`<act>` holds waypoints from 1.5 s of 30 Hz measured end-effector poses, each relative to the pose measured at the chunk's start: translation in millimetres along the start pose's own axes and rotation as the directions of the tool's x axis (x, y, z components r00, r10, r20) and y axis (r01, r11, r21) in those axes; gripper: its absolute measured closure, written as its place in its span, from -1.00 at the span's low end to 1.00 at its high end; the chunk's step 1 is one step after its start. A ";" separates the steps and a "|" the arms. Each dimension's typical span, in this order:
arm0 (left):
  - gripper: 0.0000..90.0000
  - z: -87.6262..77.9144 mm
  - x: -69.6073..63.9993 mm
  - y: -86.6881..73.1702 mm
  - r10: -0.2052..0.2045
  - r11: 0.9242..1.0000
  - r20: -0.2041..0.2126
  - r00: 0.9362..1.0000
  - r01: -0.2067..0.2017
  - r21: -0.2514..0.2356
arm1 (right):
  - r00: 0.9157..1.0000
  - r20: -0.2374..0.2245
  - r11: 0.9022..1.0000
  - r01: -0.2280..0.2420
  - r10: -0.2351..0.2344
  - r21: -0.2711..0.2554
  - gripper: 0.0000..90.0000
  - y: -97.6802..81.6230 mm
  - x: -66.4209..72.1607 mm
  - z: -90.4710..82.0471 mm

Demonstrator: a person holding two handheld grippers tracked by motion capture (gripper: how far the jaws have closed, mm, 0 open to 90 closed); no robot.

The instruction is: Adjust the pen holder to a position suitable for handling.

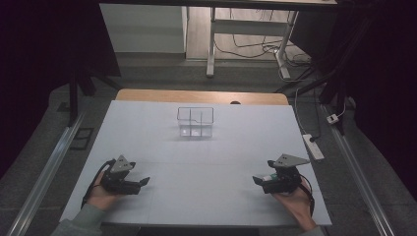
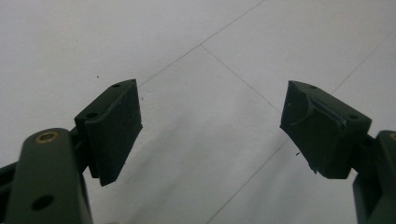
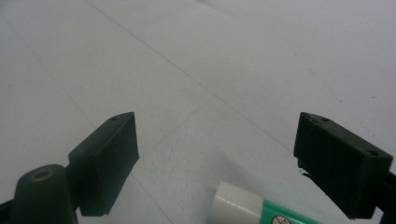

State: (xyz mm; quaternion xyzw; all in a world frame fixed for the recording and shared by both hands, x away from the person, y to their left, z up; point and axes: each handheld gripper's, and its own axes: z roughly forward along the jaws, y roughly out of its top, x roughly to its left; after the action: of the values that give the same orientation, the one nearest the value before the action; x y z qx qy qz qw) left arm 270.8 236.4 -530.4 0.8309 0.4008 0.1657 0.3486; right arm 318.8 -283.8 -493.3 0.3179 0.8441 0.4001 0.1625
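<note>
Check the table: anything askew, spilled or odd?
One oddity: a green-and-white tube lies on the white table between the open right gripper jaws, ungripped. The clear plastic divided box stands upright. The left gripper is open and empty.

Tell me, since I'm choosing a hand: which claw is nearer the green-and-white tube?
Right. The tube lies between the open right claw jaws; the left claw sits across the table.

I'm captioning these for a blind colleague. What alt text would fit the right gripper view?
The right tool, its two black jaws wide apart, points along a white table. Between the jaws at the bottom edge lies the white-capped end of a green tube, which neither jaw touches.
</note>
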 end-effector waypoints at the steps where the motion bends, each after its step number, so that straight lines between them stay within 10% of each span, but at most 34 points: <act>1: -0.54 -0.2 0.3 0.0 -0.002 1.000 0.000 1.000 0.002 -0.001 | 1.000 0.002 1.000 0.001 -0.001 -0.002 -0.69 0.0 0.0 -0.1; 24: -0.49 -3.4 3.3 2.5 -0.028 0.999 -0.005 1.000 0.027 -0.028 | 1.000 -0.008 1.000 -0.016 0.016 -0.017 -0.66 1.2 2.1 -0.4; 45: -0.44 14.6 18.0 52.0 -0.003 1.000 -0.023 1.000 0.002 -0.028 | 0.999 -0.025 0.999 -0.025 0.024 -0.025 -0.65 2.4 0.8 1.2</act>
State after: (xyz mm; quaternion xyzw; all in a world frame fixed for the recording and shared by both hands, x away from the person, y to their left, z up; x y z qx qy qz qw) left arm 318.8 221.3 -503.7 0.8235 0.4034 0.1805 0.3557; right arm 319.9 -281.4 -492.1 0.3213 0.8368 0.4167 0.1512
